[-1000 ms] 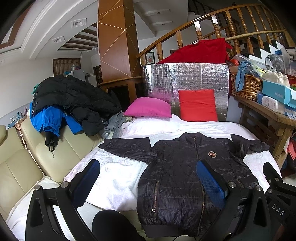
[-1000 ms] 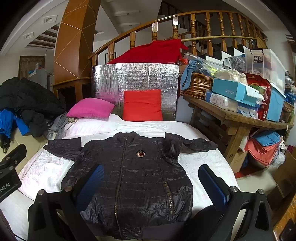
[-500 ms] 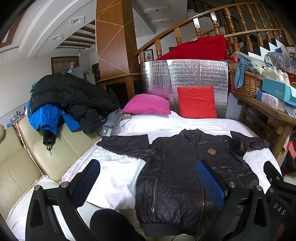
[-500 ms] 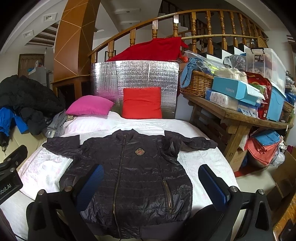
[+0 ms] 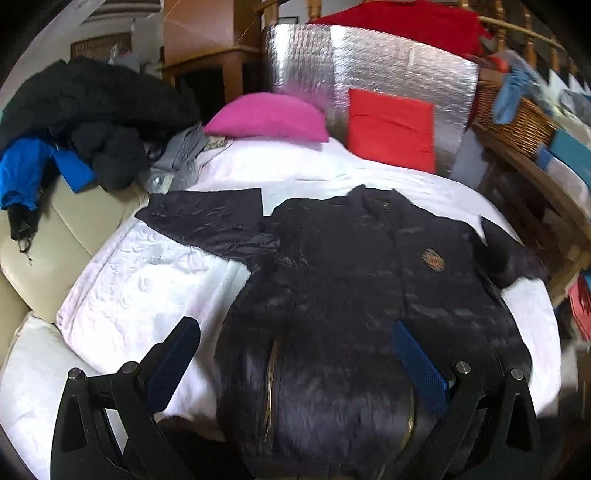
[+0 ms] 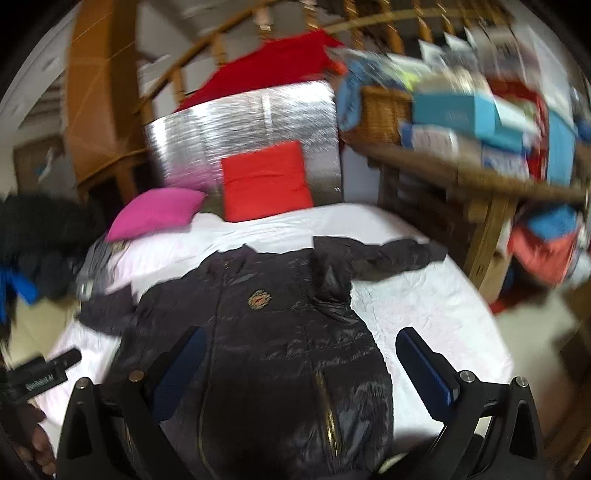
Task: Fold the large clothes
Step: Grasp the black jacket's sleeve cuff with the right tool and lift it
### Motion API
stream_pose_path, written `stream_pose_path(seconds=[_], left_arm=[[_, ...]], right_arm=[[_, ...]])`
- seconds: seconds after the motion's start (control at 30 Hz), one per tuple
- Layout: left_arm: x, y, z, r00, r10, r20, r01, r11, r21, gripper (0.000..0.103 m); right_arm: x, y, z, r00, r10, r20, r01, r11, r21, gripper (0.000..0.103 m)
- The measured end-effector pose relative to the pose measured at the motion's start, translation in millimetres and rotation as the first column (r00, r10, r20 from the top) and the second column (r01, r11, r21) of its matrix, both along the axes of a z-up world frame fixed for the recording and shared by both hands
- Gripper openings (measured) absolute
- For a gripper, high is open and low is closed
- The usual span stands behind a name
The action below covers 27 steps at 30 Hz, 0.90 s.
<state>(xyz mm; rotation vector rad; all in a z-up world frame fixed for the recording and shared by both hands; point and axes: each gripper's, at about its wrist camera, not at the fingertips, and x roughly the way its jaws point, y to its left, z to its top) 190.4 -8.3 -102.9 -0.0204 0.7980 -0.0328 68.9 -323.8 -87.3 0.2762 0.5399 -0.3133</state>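
Spanning jacket point(image 5: 351, 280) hem, claws point(image 5: 295, 354) agape.

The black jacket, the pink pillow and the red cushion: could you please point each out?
black jacket point(image 5: 351, 280), left wrist view, chest panel.
pink pillow point(image 5: 269, 116), left wrist view, middle.
red cushion point(image 6: 266, 181), right wrist view, front face.

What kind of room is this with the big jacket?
Probably a lived-in home's living room: the black jacket lies on a white-covered couch or bed, with cushions, a wooden staircase railing behind, and a cluttered wooden table.
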Motion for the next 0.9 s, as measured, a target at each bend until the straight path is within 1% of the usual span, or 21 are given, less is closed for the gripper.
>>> stream_pose_path(seconds=[0.03, 0.1, 0.2, 0.3, 0.33, 0.4, 0.47, 0.53, 0.63, 0.67, 0.73, 0.8, 0.9], left_arm=[[9, -1, -2, 1.0, 0.013, 0.001, -0.013, 1.0, -0.007, 0.103], [31, -4, -5, 0.999, 0.042, 0.015, -0.042, 0.999, -0.009, 0.103], [66, -19, -11, 0.996, 0.074, 0.041, -0.075, 0.997, 0.032, 0.103], [97, -33, -21, 0.993, 0.1, 0.066, -0.104, 0.992, 0.067, 0.103], [106, -38, -24, 0.991, 0.107, 0.075, -0.112, 0.991, 0.074, 0.103], [120, -46, -30, 0.988, 0.123, 0.094, -0.131, 0.987, 0.092, 0.103], [133, -53, -38, 0.983, 0.135, 0.125, -0.15, 0.982, 0.112, 0.103], [139, -58, -48, 0.982, 0.13, 0.136, -0.149, 0.979, 0.137, 0.103], [147, -68, -68, 0.99, 0.09, 0.113, -0.111, 0.974, 0.197, 0.103], [151, -71, -76, 0.992, 0.082, 0.092, -0.1, 0.972, 0.213, 0.103], [156, -72, -87, 0.996, 0.064, 0.067, -0.078, 0.972, 0.223, 0.103], [157, -72, -95, 0.997, 0.057, 0.058, -0.069, 0.968, 0.241, 0.103], [159, -71, -101, 0.997, 0.051, 0.051, -0.062, 0.969, 0.24, 0.103]], right_arm=[[5, -13, -5, 1.0, -0.014, -0.013, 0.014, 1.0, 0.021, 0.103], [28, -55, -20, 0.999, -0.047, -0.023, 0.049, 0.994, 0.098, 0.103], [54, -104, -40, 0.997, -0.076, -0.03, 0.081, 0.977, 0.198, 0.103], [81, -159, -60, 0.992, -0.121, -0.02, 0.122, 0.945, 0.304, 0.103], [87, -171, -64, 0.991, -0.131, -0.008, 0.127, 0.936, 0.328, 0.103], [103, -202, -75, 0.985, -0.174, 0.023, 0.15, 0.904, 0.401, 0.103], [115, -220, -83, 0.978, -0.208, 0.026, 0.177, 0.886, 0.428, 0.103], [131, -234, -88, 0.976, -0.218, 0.019, 0.189, 0.883, 0.429, 0.103], [155, -259, -100, 0.974, -0.228, 0.005, 0.201, 0.869, 0.453, 0.103], [162, -268, -104, 0.975, -0.223, 0.007, 0.193, 0.858, 0.476, 0.103], [175, -287, -117, 0.972, -0.235, 0.014, 0.19, 0.82, 0.54, 0.103], [187, -306, -131, 0.964, -0.266, -0.001, 0.217, 0.784, 0.582, 0.103], [200, -333, -148, 0.948, -0.318, -0.023, 0.265, 0.746, 0.611, 0.103]])
